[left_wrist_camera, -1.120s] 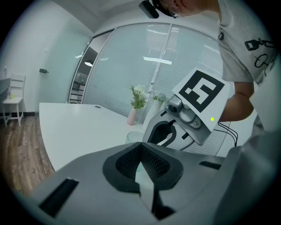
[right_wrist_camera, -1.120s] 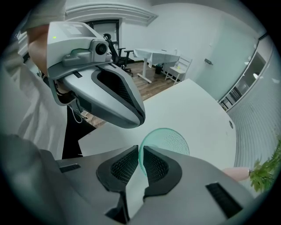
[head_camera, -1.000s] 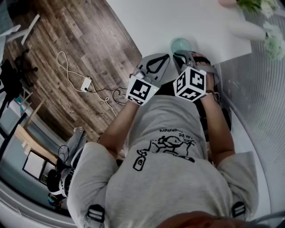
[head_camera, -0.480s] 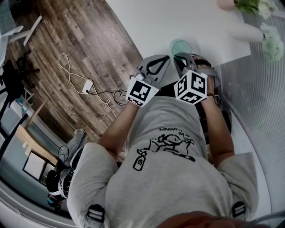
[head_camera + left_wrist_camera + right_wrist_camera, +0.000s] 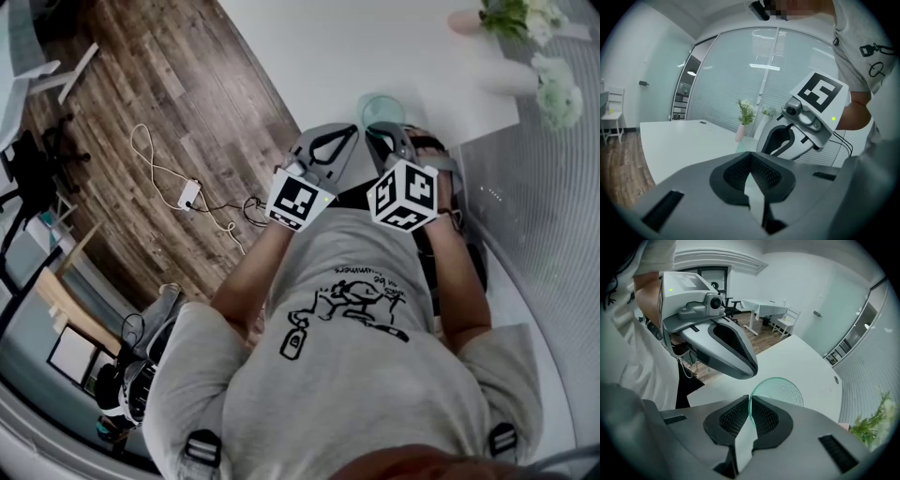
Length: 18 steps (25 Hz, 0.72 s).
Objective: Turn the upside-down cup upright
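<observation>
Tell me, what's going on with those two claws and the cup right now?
Left gripper shut, empty. Right gripper shut on the green cup, at its rim. Vases stand well clear.

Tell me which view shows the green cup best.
The right gripper view: the cup sits mid-frame, its thin wall pinched between the right gripper's jaws. The head view shows only part of it beyond that gripper; the left gripper view catches barely a sliver behind it.

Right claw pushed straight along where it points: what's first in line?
The right claw is shut on the wall of the teal cup, so the cup leads. Beyond it only the white table shows. The cup would likely touch that first, though depth is unclear.
</observation>
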Each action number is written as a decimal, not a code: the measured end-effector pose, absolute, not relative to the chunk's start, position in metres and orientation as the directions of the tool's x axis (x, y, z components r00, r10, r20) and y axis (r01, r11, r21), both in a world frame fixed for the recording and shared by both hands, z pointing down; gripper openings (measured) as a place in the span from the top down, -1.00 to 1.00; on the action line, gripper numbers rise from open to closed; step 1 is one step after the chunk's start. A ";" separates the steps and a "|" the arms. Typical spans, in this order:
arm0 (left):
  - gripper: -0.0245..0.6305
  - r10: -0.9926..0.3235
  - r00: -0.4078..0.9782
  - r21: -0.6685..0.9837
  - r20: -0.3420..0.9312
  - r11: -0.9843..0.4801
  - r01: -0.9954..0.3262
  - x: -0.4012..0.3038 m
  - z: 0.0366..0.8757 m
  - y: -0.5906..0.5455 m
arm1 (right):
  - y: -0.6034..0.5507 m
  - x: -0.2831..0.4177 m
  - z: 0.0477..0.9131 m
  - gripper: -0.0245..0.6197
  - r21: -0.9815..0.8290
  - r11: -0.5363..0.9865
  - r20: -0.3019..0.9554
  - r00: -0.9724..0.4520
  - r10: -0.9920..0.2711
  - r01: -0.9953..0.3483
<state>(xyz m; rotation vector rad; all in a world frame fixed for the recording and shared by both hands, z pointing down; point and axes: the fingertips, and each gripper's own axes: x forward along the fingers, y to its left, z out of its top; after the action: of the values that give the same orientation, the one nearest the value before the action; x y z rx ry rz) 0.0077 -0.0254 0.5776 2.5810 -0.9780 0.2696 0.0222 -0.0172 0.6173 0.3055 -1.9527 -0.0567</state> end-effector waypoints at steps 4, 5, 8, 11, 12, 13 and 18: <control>0.92 -0.606 0.742 0.257 0.288 -0.698 -0.669 0.010 0.566 -0.030 | -0.022 0.025 0.602 0.78 0.199 0.959 0.889 -0.375 -0.263 -0.202; 0.92 -0.609 0.741 0.255 0.282 -0.697 -0.670 0.010 0.562 -0.030 | -0.023 0.025 0.597 0.78 0.203 0.957 0.886 -0.378 -0.269 -0.205; 0.92 -0.614 0.741 0.246 0.271 -0.700 -0.670 0.008 0.549 -0.031 | -0.025 0.025 0.585 0.78 0.214 0.954 0.879 -0.384 -0.282 -0.211; 0.92 -0.610 0.745 0.235 0.269 -0.709 -0.665 0.010 0.541 -0.031 | -0.026 0.026 0.576 0.78 0.217 0.953 0.875 -0.392 -0.285 -0.210; 0.92 -0.611 0.746 0.232 0.265 -0.711 -0.664 0.011 0.538 -0.032 | -0.026 0.027 0.572 0.78 0.219 0.953 0.873 -0.394 -0.287 -0.208; 0.92 -0.613 0.747 0.228 0.259 -0.712 -0.664 0.011 0.534 -0.032 | -0.026 0.027 0.567 0.78 0.224 0.953 0.872 -0.395 -0.290 -0.207; 0.92 -0.620 0.747 0.206 0.240 -0.720 -0.663 0.008 0.513 -0.031 | -0.026 0.027 0.544 0.78 0.243 0.949 0.861 -0.406 -0.307 -0.202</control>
<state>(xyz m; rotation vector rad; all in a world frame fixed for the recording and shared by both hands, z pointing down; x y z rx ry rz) 0.0085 -0.0307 0.5132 2.6691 -1.0025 0.2234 0.0270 -0.0257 0.5440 0.3637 -2.0037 -0.1208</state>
